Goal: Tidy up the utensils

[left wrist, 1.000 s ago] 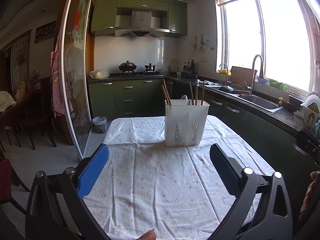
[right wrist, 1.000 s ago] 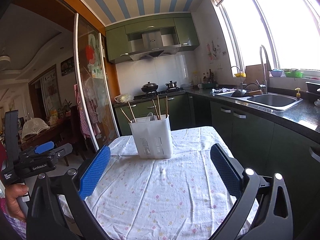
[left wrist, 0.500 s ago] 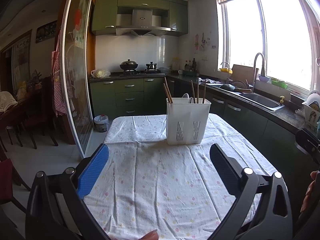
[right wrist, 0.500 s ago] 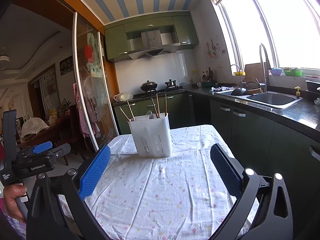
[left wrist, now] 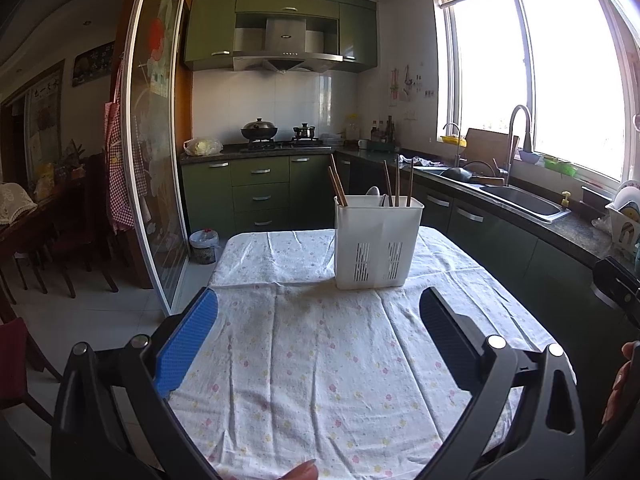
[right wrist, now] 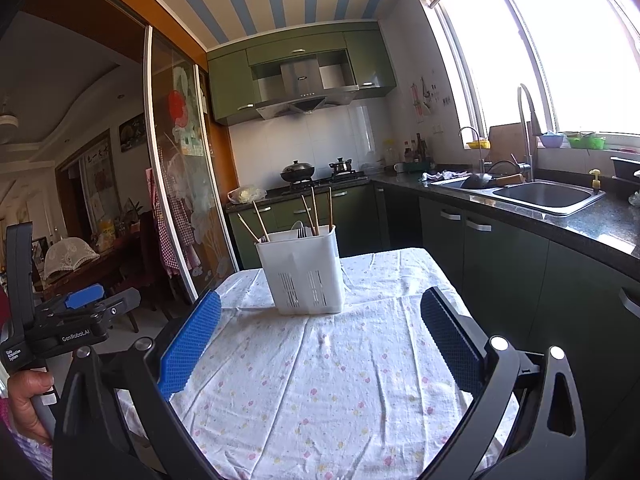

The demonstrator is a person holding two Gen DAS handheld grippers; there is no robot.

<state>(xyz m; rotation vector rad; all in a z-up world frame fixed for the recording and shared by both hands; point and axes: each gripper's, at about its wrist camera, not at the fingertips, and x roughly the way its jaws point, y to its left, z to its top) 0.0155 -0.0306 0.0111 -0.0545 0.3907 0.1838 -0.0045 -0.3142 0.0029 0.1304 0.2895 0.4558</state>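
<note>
Risk: tall white slotted plastic utensil caddy (left wrist: 378, 242) may tip if either wide-open, empty gripper—left gripper (left wrist: 318, 326), right gripper (right wrist: 320, 330)—nudges its wooden chopsticks (right wrist: 316, 210).

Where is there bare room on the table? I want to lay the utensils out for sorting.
The cloth is bare between the holder and both open grippers, left and right, and left of the holder too. Only the holder is crowded, with chopsticks and spoons.
</note>
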